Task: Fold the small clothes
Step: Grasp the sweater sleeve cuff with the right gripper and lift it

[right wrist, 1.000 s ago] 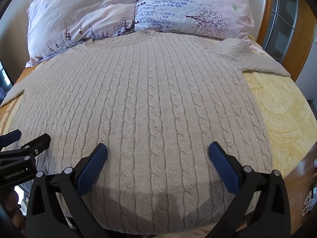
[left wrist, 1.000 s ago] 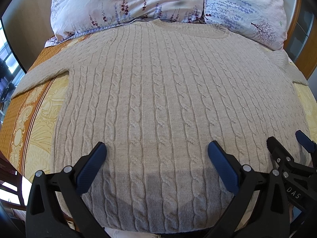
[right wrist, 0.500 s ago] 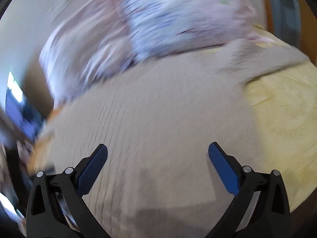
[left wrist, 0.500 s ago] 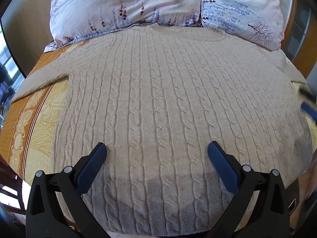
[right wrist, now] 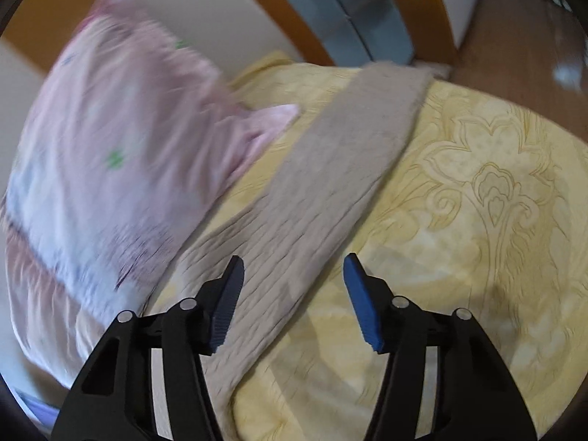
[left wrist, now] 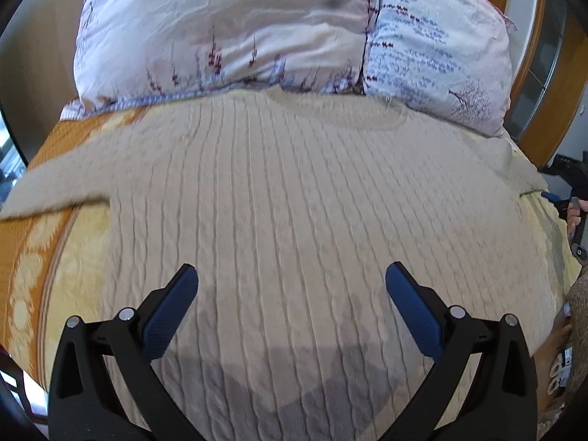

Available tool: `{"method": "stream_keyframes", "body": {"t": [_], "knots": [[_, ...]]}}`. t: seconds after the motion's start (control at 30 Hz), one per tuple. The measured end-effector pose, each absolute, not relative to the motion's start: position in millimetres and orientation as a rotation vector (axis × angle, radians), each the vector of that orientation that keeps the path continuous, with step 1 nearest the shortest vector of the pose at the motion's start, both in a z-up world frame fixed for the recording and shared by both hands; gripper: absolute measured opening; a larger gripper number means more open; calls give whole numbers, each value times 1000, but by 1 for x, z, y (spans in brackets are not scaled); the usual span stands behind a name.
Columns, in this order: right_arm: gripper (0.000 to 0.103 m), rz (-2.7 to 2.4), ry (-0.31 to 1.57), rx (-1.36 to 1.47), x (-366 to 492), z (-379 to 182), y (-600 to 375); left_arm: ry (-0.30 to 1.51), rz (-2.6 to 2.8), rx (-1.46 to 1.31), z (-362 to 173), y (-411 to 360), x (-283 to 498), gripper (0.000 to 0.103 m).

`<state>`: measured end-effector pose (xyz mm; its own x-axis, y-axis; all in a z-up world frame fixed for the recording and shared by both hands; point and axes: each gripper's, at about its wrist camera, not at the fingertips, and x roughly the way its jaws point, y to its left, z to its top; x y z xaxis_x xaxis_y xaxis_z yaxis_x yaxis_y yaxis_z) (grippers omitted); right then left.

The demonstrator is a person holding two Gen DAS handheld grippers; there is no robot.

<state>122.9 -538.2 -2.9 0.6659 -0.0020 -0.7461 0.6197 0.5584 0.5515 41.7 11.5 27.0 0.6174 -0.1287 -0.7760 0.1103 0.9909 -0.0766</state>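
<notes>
Left tongs [left wrist: 292, 281]: released, jaws spread wide, nothing between them. They hovered over the lower middle of the sweater [left wrist: 294, 202], their shadow falling on the knit just below the tips; contact with the knit can't be told.

Right tongs [right wrist: 294, 275]: also released, jaws parted less widely, nothing gripped. They sat over the sweater's right sleeve [right wrist: 341, 169], where the sleeve meets the body. The blue left pad [right wrist: 226, 305] was above the knit; the right pad [right wrist: 362, 305] was above the bedspread [right wrist: 477, 220], just beside the sleeve's edge. Can't tell if either pad touched fabric. This view was motion-blurred.

The sweater was beige cable knit, laid flat and face up on the bed, collar toward the pillows, not yet folded. Left sleeve [left wrist: 62, 187] ran out sideways over the orange border of the bedspread. Right sleeve lay straight and diagonal across the yellow patterned bedspread, its cuff at the far edge of the bed.

Two floral pillows [left wrist: 228, 33] stood at the head of the bed, touching the collar; in the right wrist view a pillow [right wrist: 121, 139] sat just beside the sleeve.

Beyond that: a wooden bed frame [right wrist: 294, 25] behind the pillows and wood floor [right wrist: 522, 51] past the cuff. In the left wrist view the right tongs showed only as a sliver at the right edge.
</notes>
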Motion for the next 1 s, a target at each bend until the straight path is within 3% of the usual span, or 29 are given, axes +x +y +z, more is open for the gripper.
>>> {"method": "stream_keyframes", "body": {"t": [0.17, 0.37, 0.43, 0.47, 0.73, 1.0], "knots": [[47, -423, 743, 953, 120, -7, -554, 867, -157, -31, 38, 14, 55, 101], [29, -445, 703, 981, 126, -13, -571, 878, -169, -61, 41, 19, 71, 101], [13, -459, 703, 966, 126, -15, -573, 873, -176, -82, 42, 23, 75, 101], [10, -462, 707, 958, 123, -16, -573, 869, -177, -92, 42, 25, 77, 101], [8, -327, 567, 793, 113, 43, -534, 840, -227, -172, 44, 41, 83, 101], [8, 143, 566, 663, 116, 90, -392, 790, -304, -363, 42, 52, 87, 101]]}}
